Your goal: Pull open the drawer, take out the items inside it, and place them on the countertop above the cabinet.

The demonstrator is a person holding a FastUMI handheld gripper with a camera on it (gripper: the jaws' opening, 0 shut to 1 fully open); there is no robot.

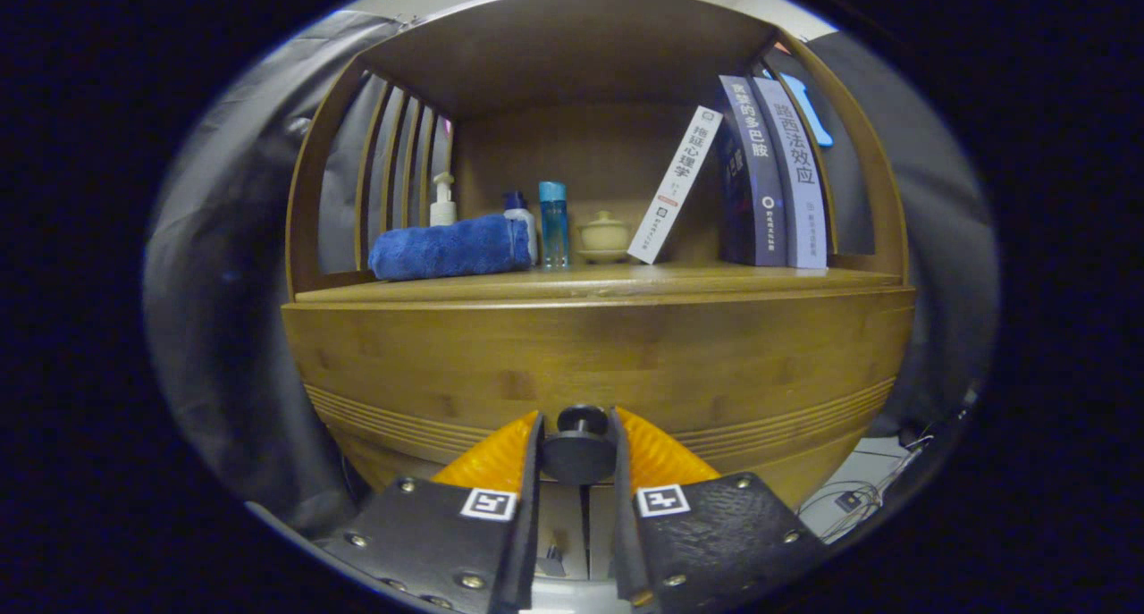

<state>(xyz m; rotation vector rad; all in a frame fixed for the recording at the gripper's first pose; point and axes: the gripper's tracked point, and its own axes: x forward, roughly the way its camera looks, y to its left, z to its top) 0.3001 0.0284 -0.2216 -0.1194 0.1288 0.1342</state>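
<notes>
A wooden cabinet fills the gripper view. Its drawer front (599, 364) is closed, flush under the countertop (590, 283). A round dark knob (579, 446) sticks out of the drawer front. My gripper (579, 440) has one finger on each side of the knob, and both fingers press against it. The drawer's contents are hidden behind the closed front.
On the countertop lie a rolled blue towel (451, 248), a white pump bottle (442, 201), a blue bottle (553, 223), a small lidded ceramic pot (605, 236) and three books (760, 176), one leaning. A wooden shelf roof spans above them. Cables (849, 498) lie on the floor at right.
</notes>
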